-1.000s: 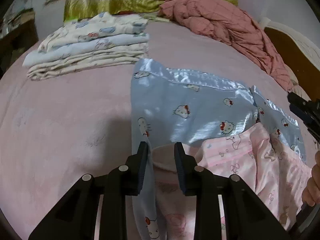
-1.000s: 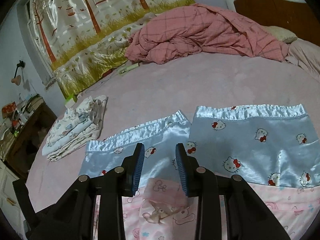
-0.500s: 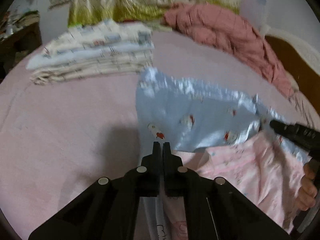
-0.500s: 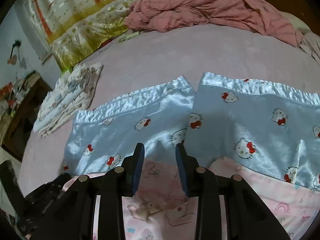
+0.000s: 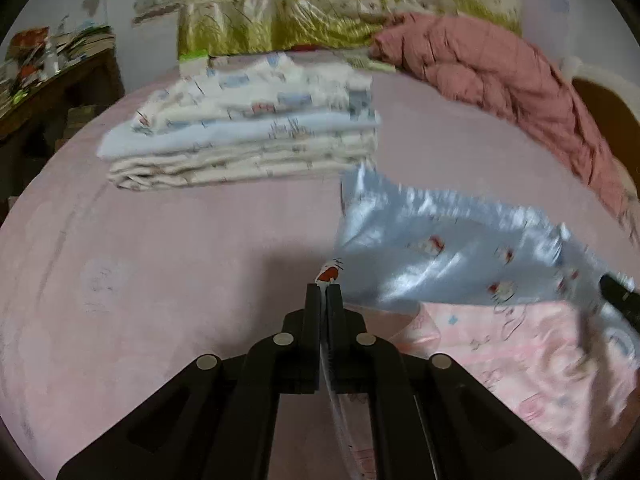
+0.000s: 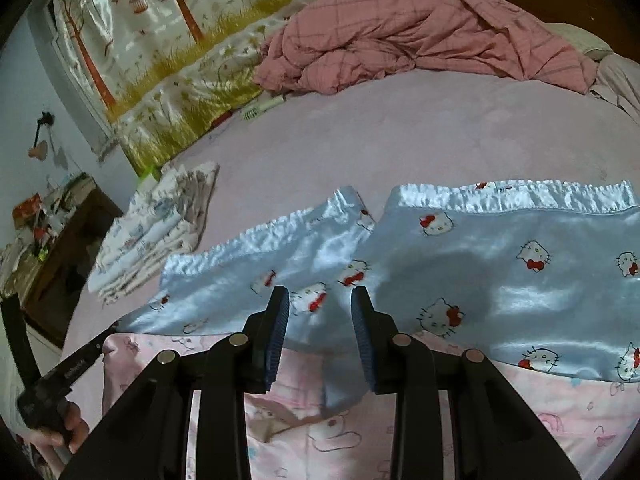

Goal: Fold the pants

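Note:
The pants are shiny light-blue satin with a cat print (image 5: 452,256) and a pink printed inner side (image 5: 520,356). They lie on the pink bed with two blue panels side by side in the right wrist view (image 6: 500,280). My left gripper (image 5: 324,292) is shut on the pants' edge, with fabric pinched between its jaws. It also shows at the lower left of the right wrist view (image 6: 108,334). My right gripper (image 6: 320,300) is open, hovering over the pants' middle where blue meets pink (image 6: 340,432). It holds nothing.
A stack of folded light clothes (image 5: 248,128) lies at the back left of the bed. A crumpled pink quilt (image 6: 400,36) lies at the back right. A dark wooden cabinet (image 6: 60,248) stands left of the bed. A printed curtain (image 6: 168,40) hangs behind.
My left gripper closed on the pants' edge and moved forward with it, dragging the cloth. My right gripper stayed open and shifted slightly over the pants.

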Demonstrator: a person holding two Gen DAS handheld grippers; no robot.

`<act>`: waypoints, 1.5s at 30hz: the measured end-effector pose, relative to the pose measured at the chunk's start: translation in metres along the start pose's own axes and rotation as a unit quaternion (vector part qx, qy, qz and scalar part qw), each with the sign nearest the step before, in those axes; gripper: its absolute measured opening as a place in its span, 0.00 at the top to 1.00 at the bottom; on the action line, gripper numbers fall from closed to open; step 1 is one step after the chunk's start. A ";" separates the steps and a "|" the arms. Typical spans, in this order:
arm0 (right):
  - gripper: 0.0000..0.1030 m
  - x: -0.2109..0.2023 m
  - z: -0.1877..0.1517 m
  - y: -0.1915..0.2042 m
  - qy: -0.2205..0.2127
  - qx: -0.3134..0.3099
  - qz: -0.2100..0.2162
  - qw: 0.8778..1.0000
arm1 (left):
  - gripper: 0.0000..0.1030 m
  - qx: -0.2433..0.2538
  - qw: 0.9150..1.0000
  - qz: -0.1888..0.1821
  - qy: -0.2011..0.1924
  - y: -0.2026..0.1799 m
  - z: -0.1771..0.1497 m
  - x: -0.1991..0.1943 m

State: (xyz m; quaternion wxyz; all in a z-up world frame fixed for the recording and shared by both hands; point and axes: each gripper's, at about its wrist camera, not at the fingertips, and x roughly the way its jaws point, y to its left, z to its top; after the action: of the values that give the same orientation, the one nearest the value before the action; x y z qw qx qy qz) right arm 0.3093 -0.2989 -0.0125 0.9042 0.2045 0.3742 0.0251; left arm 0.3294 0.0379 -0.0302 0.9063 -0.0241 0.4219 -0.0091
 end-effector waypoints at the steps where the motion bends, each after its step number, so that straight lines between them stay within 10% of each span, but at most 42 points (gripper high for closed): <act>1: 0.68 0.004 -0.001 0.002 0.009 -0.007 -0.001 1.000 | 0.97 0.001 1.000 -0.001 0.008 0.001 -0.001 0.008; 7: 0.52 0.030 -0.013 0.014 0.071 -0.033 0.007 0.997 | 0.98 -0.023 1.000 -0.007 0.011 0.012 -0.002 0.017; 19: 0.52 0.035 -0.029 0.025 0.114 -0.041 0.021 0.992 | 0.85 -0.011 0.999 -0.025 -0.034 0.010 0.006 -0.021; 23: 0.95 0.045 -0.033 0.027 0.123 -0.059 -0.030 0.990 | 0.80 -0.009 0.999 -0.021 -0.044 0.007 0.007 -0.028; 34: 0.97 0.036 -0.020 0.002 0.076 -0.037 -0.081 0.993 | 0.77 -0.007 0.999 -0.048 -0.015 0.007 0.006 -0.022; 42: 0.97 0.031 -0.017 -0.004 0.014 -0.072 -0.251 0.965 | 0.77 0.010 0.995 -0.096 0.009 -0.003 0.003 -0.021; 45: 0.97 0.030 -0.013 -0.014 0.033 -0.046 -0.215 0.975 | 0.76 0.030 0.994 -0.096 0.033 -0.010 0.000 -0.014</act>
State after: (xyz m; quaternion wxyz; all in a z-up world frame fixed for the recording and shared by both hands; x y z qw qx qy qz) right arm 0.3203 -0.3014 -0.0462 0.8839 0.0767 0.4377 -0.1455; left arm 0.3205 0.0284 -0.0191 0.8870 -0.0375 0.4470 -0.1096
